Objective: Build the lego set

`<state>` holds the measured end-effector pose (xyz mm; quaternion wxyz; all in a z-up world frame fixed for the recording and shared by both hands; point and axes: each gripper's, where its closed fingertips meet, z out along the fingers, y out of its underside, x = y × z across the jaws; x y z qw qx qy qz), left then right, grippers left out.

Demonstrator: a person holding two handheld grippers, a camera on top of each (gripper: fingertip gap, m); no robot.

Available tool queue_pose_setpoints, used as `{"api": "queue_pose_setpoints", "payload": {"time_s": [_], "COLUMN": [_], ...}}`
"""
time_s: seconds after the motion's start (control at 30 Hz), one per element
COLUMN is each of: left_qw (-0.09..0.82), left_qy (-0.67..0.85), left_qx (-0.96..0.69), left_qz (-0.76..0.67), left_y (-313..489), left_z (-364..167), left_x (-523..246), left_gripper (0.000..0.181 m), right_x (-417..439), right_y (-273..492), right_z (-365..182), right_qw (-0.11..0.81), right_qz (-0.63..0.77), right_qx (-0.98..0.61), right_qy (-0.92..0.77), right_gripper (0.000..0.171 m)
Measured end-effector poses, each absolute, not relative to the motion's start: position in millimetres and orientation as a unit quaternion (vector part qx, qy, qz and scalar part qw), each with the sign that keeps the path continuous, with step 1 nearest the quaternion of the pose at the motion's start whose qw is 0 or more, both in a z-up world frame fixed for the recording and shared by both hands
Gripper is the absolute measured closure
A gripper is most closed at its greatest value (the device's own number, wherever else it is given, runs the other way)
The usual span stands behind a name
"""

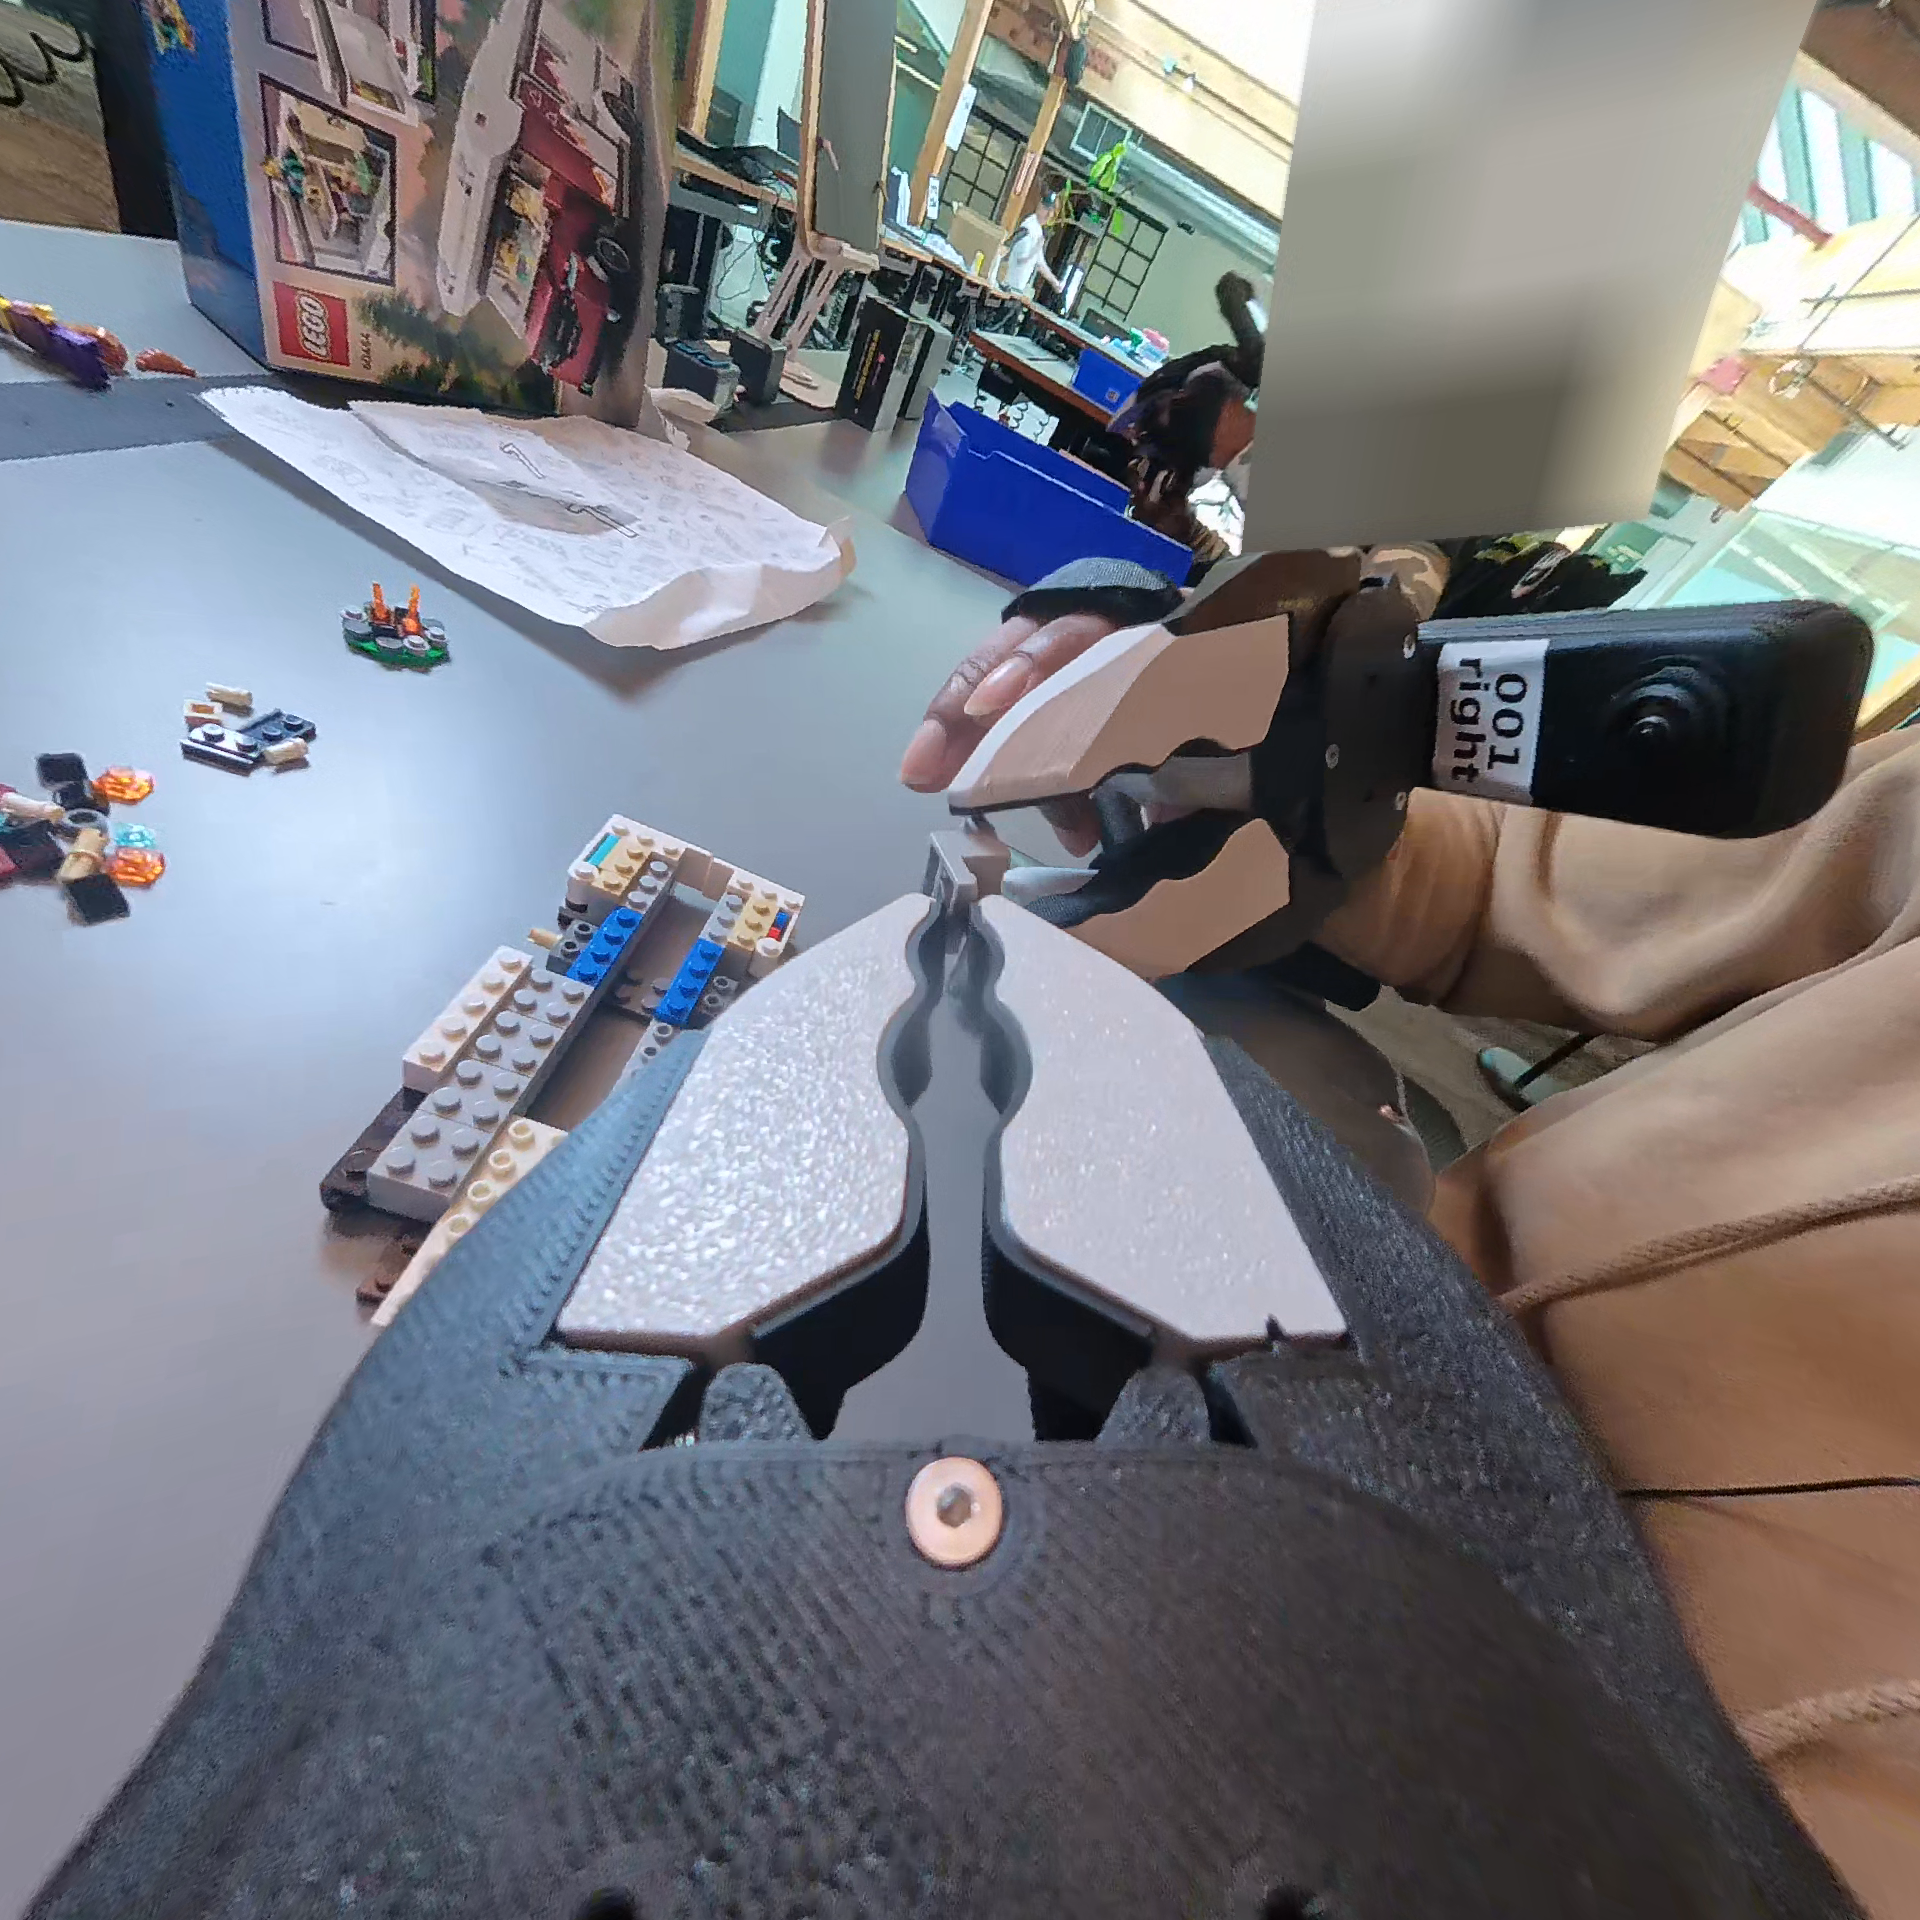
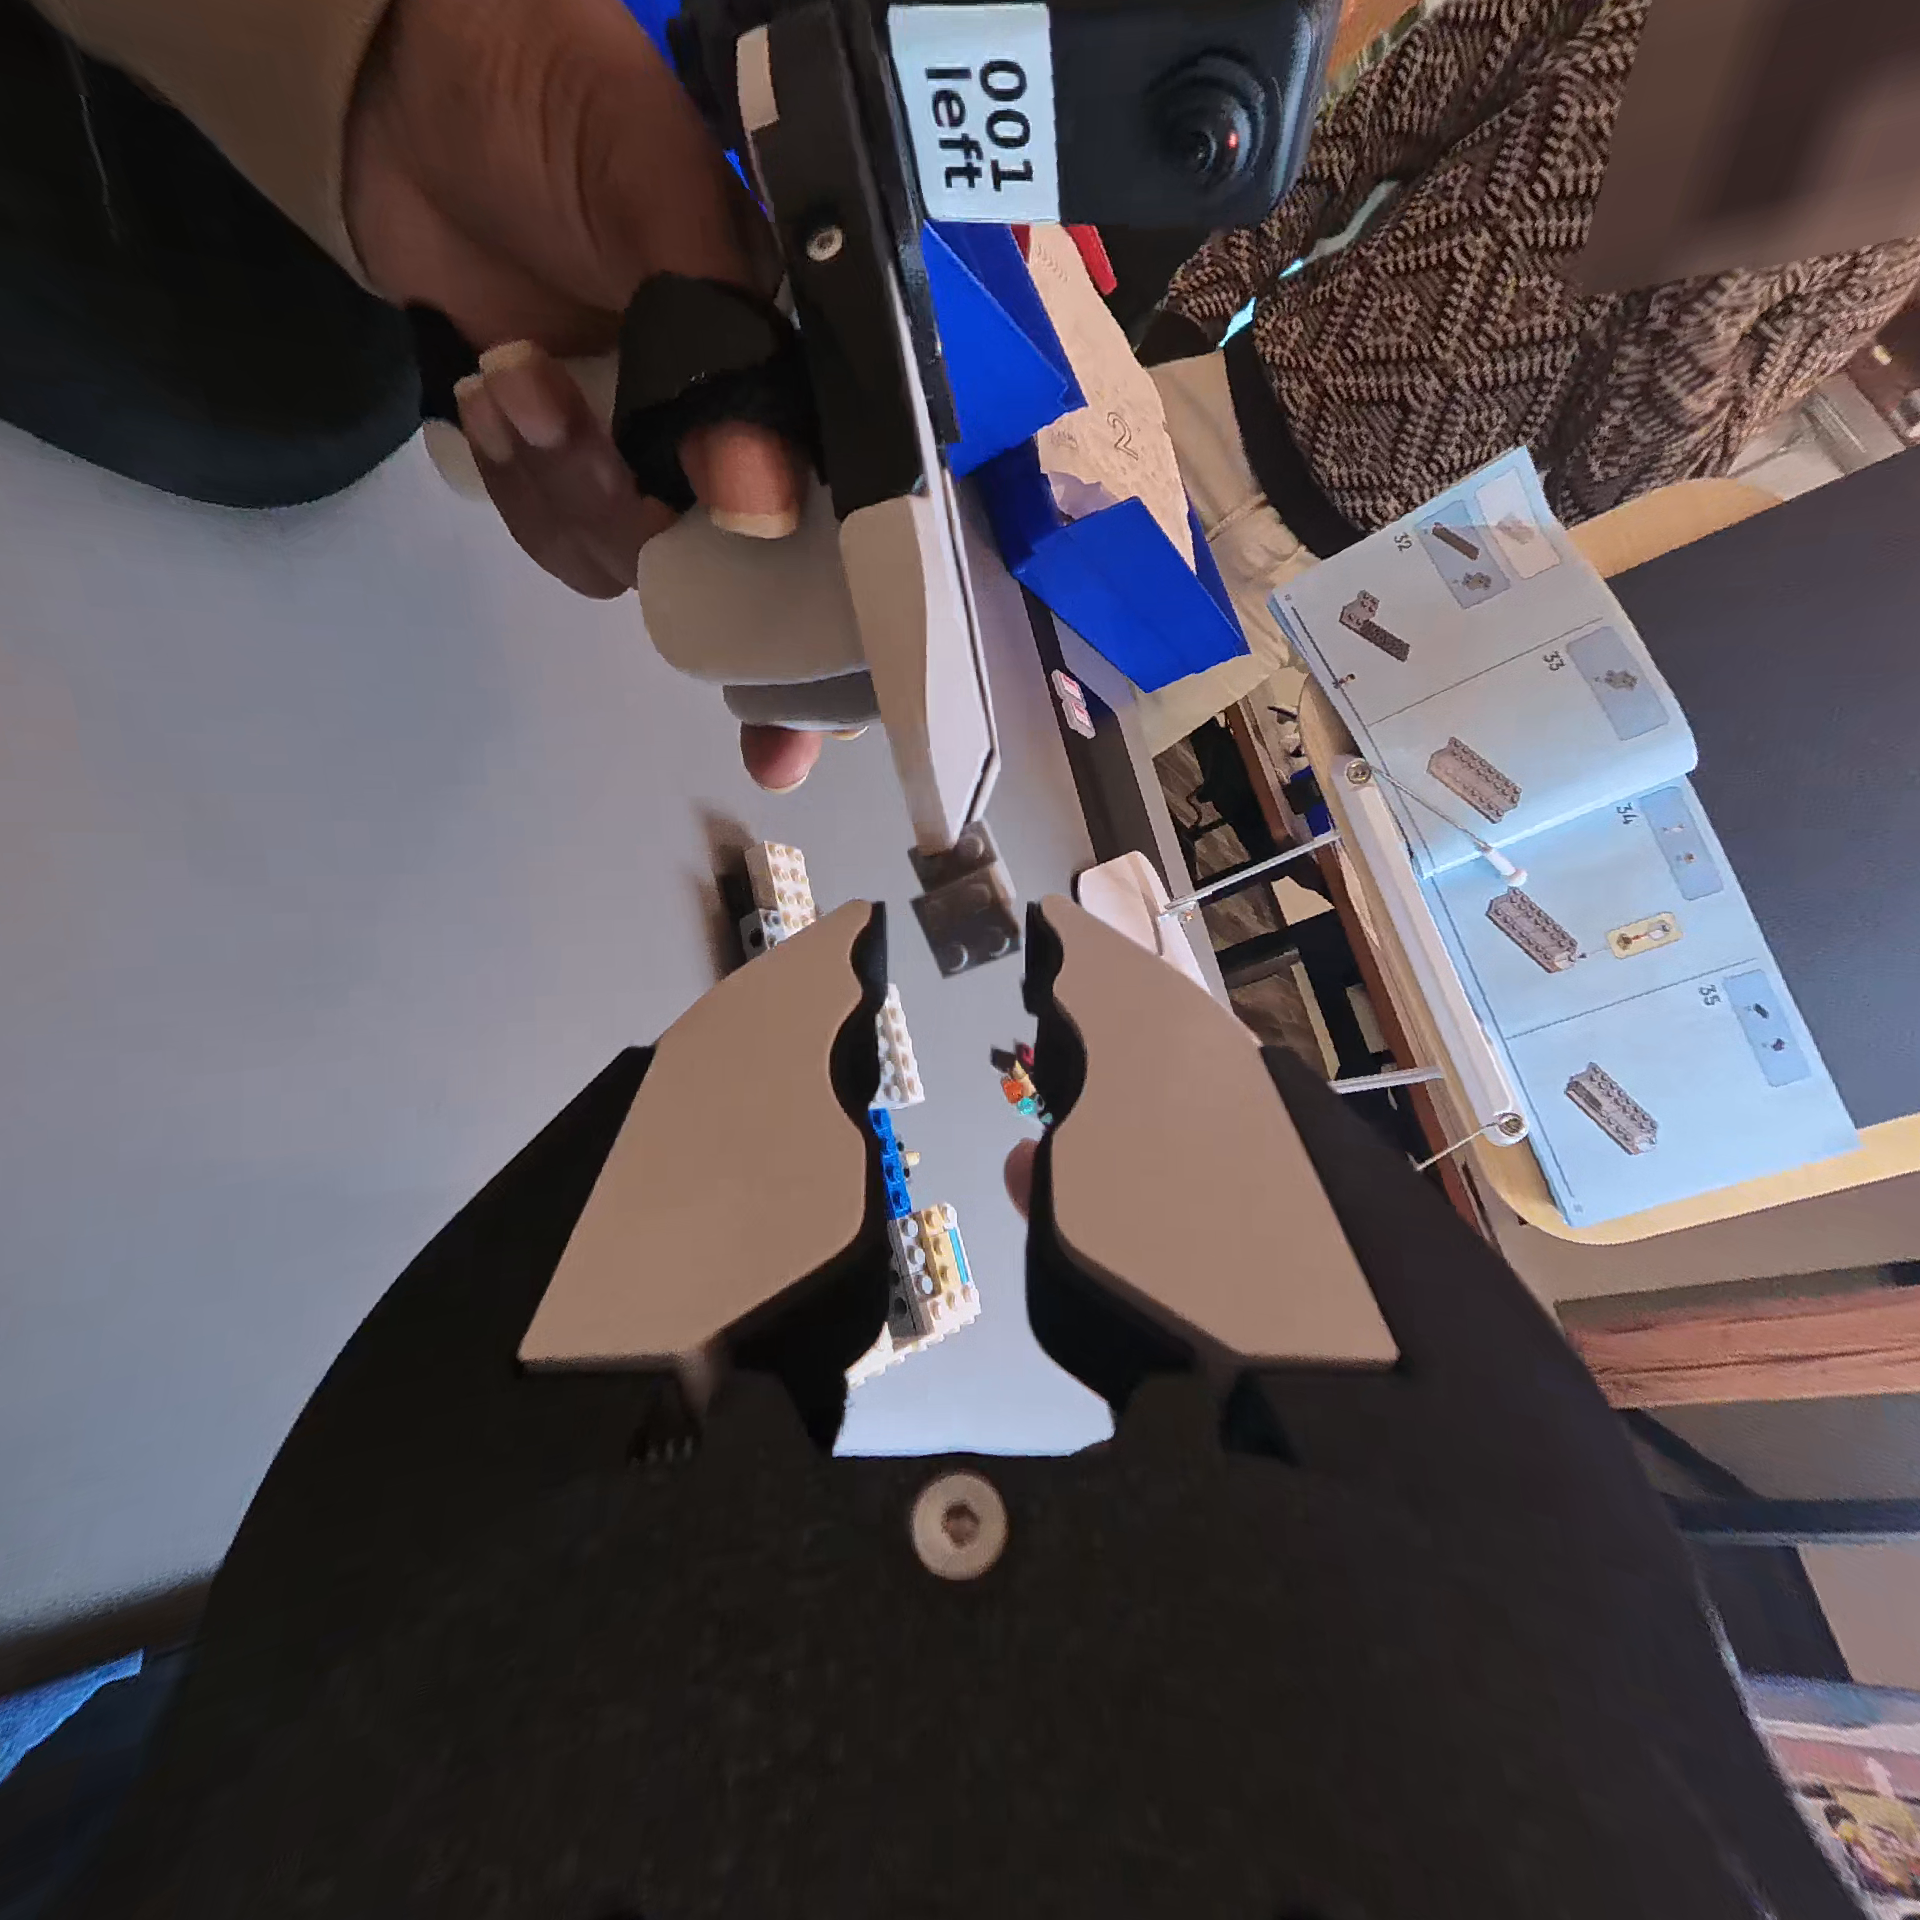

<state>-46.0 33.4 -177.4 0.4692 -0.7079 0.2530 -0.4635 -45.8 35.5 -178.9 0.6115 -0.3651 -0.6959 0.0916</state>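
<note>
Two claws meet mid-frame: left gripper (image 1: 958, 914) pinches the grey piece (image 2: 964, 906); right gripper (image 2: 954, 920), jaws apart, should close squarely.

looks like a shared workshop or maker space, not a home. open hall with exposed timber beams (image 1: 1023, 125) and big windows (image 1: 1860, 156). long rows of work benches (image 1: 1039, 312) in the background with gear and cables on them, details blurry. blue storage bin (image 1: 1029, 499) beside the grey table (image 1: 260, 1299). another person (image 1: 1029, 249) stands at a far bench. instruction booklet (image 2: 1579, 873) clipped open on a stand at a second desk (image 2: 1787, 665).
</note>
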Motion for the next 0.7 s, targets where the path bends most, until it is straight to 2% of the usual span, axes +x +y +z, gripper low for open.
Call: {"api": "queue_pose_setpoints", "payload": {"time_s": [0.17,0.37,0.47,0.57,0.7], "left_qw": [0.435,0.421,0.464,0.509,0.531], "left_qy": [0.229,0.219,0.243,0.275,0.287], "left_qx": [-0.708,-0.714,-0.724,-0.733,-0.743], "left_qz": [-0.506,-0.515,-0.450,-0.359,-0.289], "left_y": [31,33,40,49,58], "left_z": [-182,-188,-191,-193,-195], "left_x": [-46,-45,-51,-64,-83], "left_gripper": [0.178,0.177,0.174,0.163,0.156], "right_x": [-49,-49,-47,-42,-35], "right_y": [33,34,42,54,65], "right_z": [-180,-187,-191,-189,-193], "right_qw": [0.627,0.604,0.585,0.577,0.560], "right_qz": [0.083,0.097,0.123,0.147,0.156], "right_qx": [-0.348,-0.372,-0.413,-0.446,-0.473], "right_qy": [-0.692,-0.699,-0.687,-0.669,-0.662], "right_gripper": [0.152,0.154,0.155,0.155,0.154]}}
